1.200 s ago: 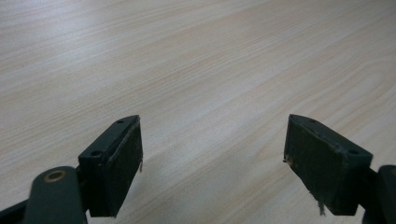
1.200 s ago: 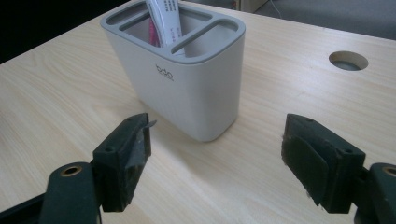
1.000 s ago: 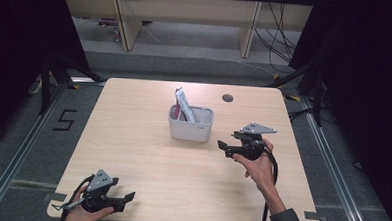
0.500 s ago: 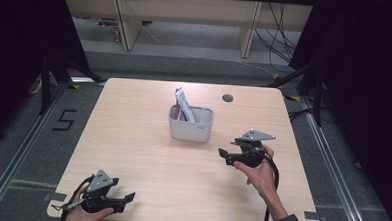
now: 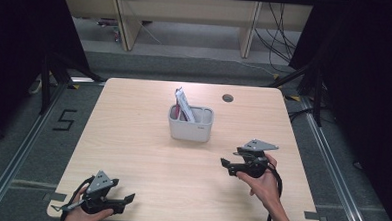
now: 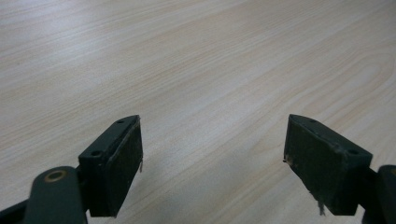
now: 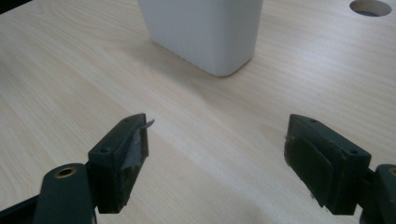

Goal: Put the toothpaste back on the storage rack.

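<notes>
Holding packets (image 5: 182, 103) upright | white bin (image 5: 190, 129) mid-table | both grippers empty

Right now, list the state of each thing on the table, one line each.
Left tool: open, empty, over bare wood.
Right tool: open, empty, apart from the container.
White container: upright, packets inside.
Packets: standing, sticking out above the rim.
Table: round hole uncovered.

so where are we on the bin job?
Looks done: packets stand in the bin. In hand: nothing; right gripper is open and apart from the bin, left gripper is open at the table edge. Left: nothing loose shows.
</notes>
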Motion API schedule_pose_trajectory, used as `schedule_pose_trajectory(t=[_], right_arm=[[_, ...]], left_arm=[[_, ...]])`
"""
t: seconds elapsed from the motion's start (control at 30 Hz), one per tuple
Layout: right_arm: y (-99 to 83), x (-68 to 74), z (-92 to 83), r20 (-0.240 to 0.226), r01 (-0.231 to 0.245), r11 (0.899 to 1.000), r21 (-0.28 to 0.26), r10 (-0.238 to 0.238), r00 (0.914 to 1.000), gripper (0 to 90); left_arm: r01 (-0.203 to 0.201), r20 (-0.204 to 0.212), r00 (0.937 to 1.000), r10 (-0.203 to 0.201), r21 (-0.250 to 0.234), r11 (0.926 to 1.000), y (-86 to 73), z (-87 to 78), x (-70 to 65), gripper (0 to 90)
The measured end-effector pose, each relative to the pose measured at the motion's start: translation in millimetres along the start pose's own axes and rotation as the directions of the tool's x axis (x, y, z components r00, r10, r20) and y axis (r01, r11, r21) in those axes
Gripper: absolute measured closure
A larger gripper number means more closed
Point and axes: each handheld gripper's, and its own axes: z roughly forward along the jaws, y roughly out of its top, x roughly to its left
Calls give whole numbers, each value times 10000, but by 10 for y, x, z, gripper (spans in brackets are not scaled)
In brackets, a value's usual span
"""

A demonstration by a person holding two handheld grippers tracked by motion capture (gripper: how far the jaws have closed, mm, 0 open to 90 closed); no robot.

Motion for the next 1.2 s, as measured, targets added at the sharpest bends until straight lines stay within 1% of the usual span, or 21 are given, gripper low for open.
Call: schedule_pose_trajectory(t=[0.03, 0.1, 0.17, 0.27, 0.33, 0.37, 0.4, 0.43, 0.47, 0.5, 0.53, 0.7, 0.77, 0.8, 0.83, 0.87, 0.9, 0.93, 1.13, 1.17, 1.2], right_arm=[[-20, 29, -3, 71, -289, 9995, 124, 288, 9996, 226], [-42, 12, 0, 60, 21, 10000, 67, -22, 10000, 227], [-63, 17, -18, 187, 84, 9998, 204, -87, 9998, 229], [-98, 43, -28, 91, -169, 9993, 346, 166, 9998, 229], [-118, 51, -34, 82, -158, 9992, 355, 155, 9998, 228], [-129, 49, -36, -18, -48, 9995, 314, 49, 10000, 229], [-141, 64, -44, -39, -190, 9993, 329, 192, 9998, 228], [-143, 54, -55, 45, 47, 9993, 360, -48, 10000, 228], [-153, 79, -65, 17, -211, 9988, 437, 210, 9998, 228], [-169, 67, -66, -7, 100, 9996, 271, -100, 9999, 229], [-183, 102, -78, -89, -362, 9985, 401, 366, 9993, 229], [-234, 94, -124, 68, 102, 9989, 457, -105, 9999, 232], [-264, 112, -148, 30, -153, 9986, 498, 152, 9999, 231], [-271, 93, -149, 112, 114, 9992, 373, -119, 9999, 232], [-290, 121, -163, 69, -287, 9986, 453, 284, 9996, 232], [-294, 95, -163, -17, 55, 9990, 434, -54, 10000, 232], [-312, 118, -178, 69, -188, 9987, 463, 185, 9998, 232], [-316, 105, -176, 13, 51, 9991, 429, -52, 10000, 232], [-387, 115, -214, 11, 88, 9987, 505, -89, 10000, 232], [-396, 131, -231, -47, -189, 9979, 627, 193, 9998, 232], [-403, 110, -236, 160, 110, 9985, 535, -119, 9998, 231]], left_arm=[[140, -4, 9999, -140, -132, 9998, -2, 9, -11, 192], [314, -17, 9995, -314, -269, 9991, -3, 23, -27, 192], [-11, -27, 10000, 11, -5, 10000, -1, 8, -5, 192], [7, -12, 10000, -7, -50, 10000, -2, 10, -6, 192], [319, -14, 9995, -320, -246, 9992, -4, 25, -27, 192], [147, -94, 9998, -148, -100, 9998, -3, 19, -13, 192], [322, -2, 9995, -322, -222, 9992, -4, 26, -28, 192], [37, -13, 10000, -37, 18, 10000, -2, 9, -9, 192], [57, 2, 10000, -57, -18, 10000, -4, 13, -13, 192], [54, -9, 10000, -54, -8, 10000, -4, 14, -13, 192], [57, -12, 10000, -57, -6, 10000, -4, 14, -14, 192], [37, -25, 10000, -37, 22, 10000, -5, 16, -10, 192], [15, -11, 10000, -15, 28, 10000, -4, 19, -8, 192], [7, -11, 10000, -7, 33, 10000, -4, 19, -8, 192], [-6, -10, 10000, 6, 47, 10000, -4, 19, -8, 192], [-12, -23, 10000, 12, 54, 10000, -4, 19, -8, 192], [-14, -10, 10000, 14, 49, 10000, -5, 21, -7, 192], [-10, -9, 10000, 10, 43, 10000, -5, 22, -8, 192], [-10, -8, 10000, 10, 18, 10000, -8, 26, -9, 192], [-11, -8, 10000, 11, 20, 10000, -8, 26, -9, 192], [-23, 19, 10000, 23, 62, 10000, -7, 24, -8, 192]])
